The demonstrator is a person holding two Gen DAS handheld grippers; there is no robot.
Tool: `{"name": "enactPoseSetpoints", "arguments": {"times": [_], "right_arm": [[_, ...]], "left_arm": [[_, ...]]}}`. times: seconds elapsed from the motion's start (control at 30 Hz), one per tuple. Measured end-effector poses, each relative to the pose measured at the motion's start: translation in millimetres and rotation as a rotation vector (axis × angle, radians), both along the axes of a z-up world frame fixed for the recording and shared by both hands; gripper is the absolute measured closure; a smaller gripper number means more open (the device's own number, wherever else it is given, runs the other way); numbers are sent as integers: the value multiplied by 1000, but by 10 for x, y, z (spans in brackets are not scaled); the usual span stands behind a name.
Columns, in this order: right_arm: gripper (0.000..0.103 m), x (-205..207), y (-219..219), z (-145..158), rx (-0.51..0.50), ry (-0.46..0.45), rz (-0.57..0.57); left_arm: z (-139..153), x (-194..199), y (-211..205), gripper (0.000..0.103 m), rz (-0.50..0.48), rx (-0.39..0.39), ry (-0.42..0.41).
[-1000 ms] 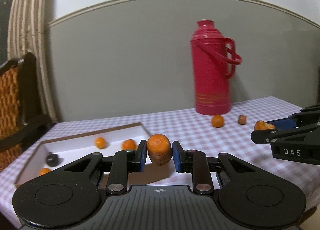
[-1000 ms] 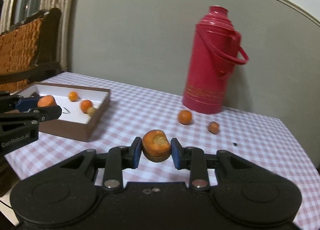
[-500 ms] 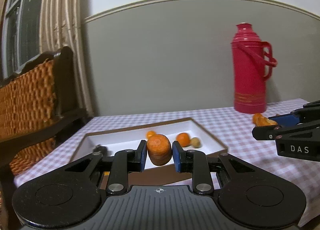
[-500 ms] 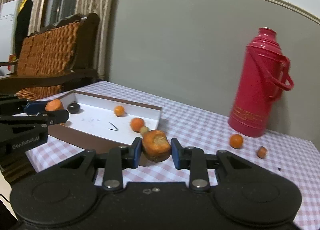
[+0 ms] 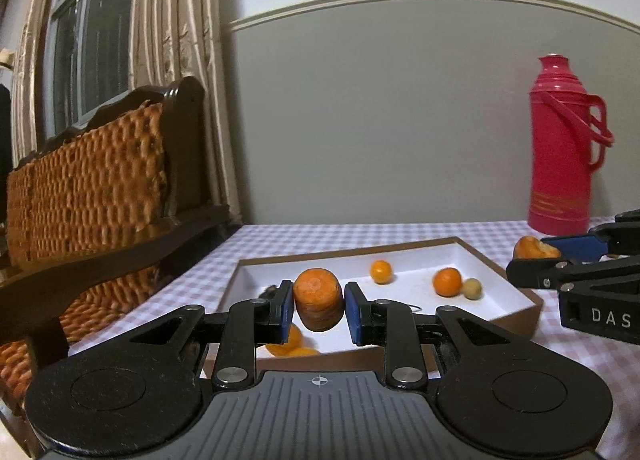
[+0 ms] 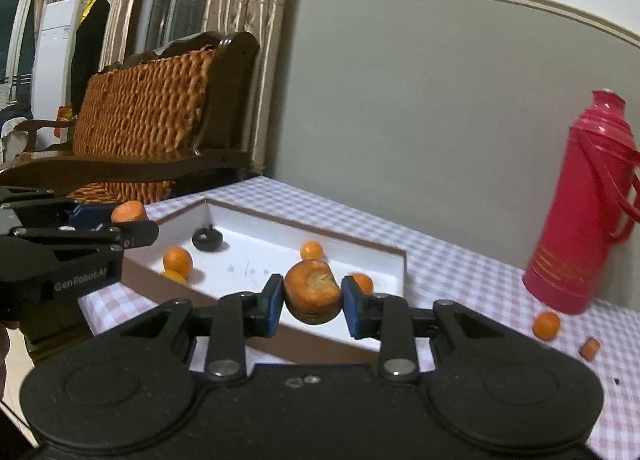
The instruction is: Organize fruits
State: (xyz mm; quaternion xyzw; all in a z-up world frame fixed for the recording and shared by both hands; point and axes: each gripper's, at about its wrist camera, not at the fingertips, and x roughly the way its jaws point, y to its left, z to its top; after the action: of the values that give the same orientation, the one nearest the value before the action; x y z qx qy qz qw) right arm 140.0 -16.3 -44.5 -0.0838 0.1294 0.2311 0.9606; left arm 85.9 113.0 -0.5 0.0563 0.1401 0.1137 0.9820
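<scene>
My left gripper [image 5: 319, 310] is shut on an orange carrot chunk [image 5: 319, 298], held above the near edge of a brown box with a white inside [image 5: 516, 280]. My right gripper [image 6: 311, 302] is shut on a second carrot chunk [image 6: 312, 292] over the box's near right corner [image 6: 396, 260]. Each gripper shows in the other's view: the right one [image 5: 532, 256] with its chunk at the right edge, the left one [image 6: 130, 218] at the left edge. Inside the box lie small oranges [image 5: 447, 281] [image 6: 178, 259], a yellowish fruit [image 5: 472, 288] and a dark round fruit [image 6: 207, 238].
A red thermos [image 6: 580, 208] stands on the checked tablecloth [image 6: 460, 272] at the right rear. Beside it lie a loose orange [image 6: 546, 325] and a small carrot piece [image 6: 589, 348]. A wicker-backed wooden chair [image 5: 100, 188] stands close to the table's left end, with curtains behind.
Both grippers have swung left with their carrot chunks still held. The box has come from the left into the middle of both views and the thermos has slid to the right.
</scene>
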Motion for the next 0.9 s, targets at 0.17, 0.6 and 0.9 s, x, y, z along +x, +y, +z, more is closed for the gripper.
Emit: {"name": "enactPoseSetpoints", "arguments": {"times": [0.17, 0.6, 0.9], "right_arm": [[80, 142, 108, 67, 7, -13, 0], [80, 534, 119, 123, 36, -19, -19], [80, 726, 131, 122, 39, -10, -21]], "left_arm": [[21, 111, 95, 76, 18, -18, -11], [47, 436, 166, 76, 26, -26, -24], [45, 682, 211, 75, 31, -47, -18]]}}
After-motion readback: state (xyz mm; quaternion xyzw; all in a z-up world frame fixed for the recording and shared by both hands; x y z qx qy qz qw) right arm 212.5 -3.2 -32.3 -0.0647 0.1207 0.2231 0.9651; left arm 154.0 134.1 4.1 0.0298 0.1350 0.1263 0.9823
